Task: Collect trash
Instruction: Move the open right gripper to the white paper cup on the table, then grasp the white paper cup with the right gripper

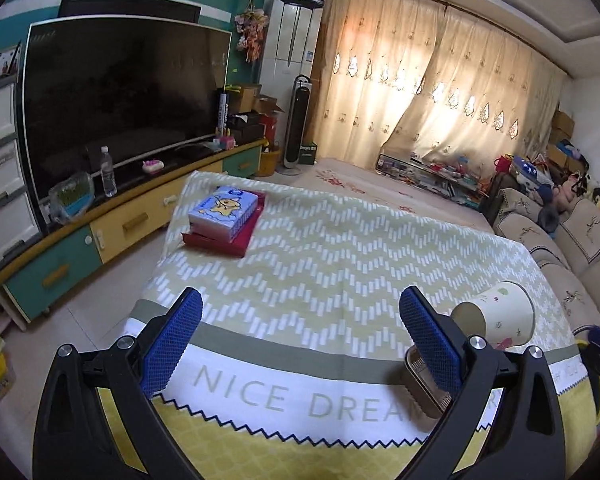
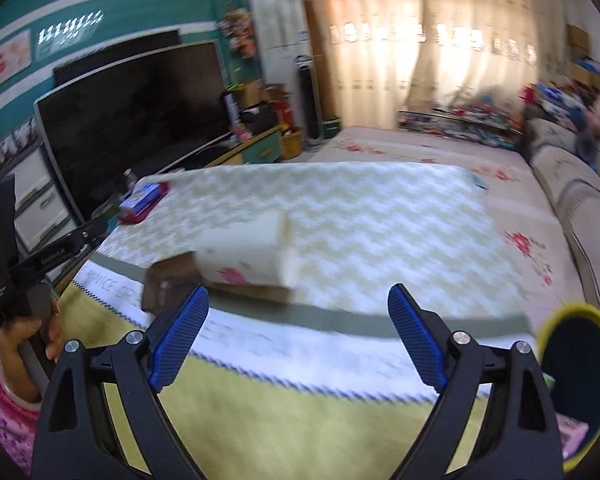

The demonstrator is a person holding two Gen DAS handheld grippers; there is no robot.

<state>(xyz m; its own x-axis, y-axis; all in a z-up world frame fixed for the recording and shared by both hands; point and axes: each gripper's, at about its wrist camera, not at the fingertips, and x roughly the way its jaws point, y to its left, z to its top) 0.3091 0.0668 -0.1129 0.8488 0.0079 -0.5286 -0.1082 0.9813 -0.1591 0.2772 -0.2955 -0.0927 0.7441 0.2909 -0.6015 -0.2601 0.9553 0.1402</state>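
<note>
Behind the wide-open, empty left gripper, a foil tray sits half-hidden under a tipped paper cup.

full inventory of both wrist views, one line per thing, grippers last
paper cup: 1, cream with small prints, lying on its side on the cloth's near right
metal tin: 1, brownish, beside the cup, partly hidden by a finger
tissue pack: 1, blue-white, on the red box
red flat box: 1, far left of cloth
tablecloth: 1, yellow-green zigzag, covers the table
yellow-rimmed bin: 1, dark inside, right edge
television: 1, black, on the cabinet
water bottle: 1, clear, on the cabinet
left gripper: open, empty
right gripper: open, empty
</note>
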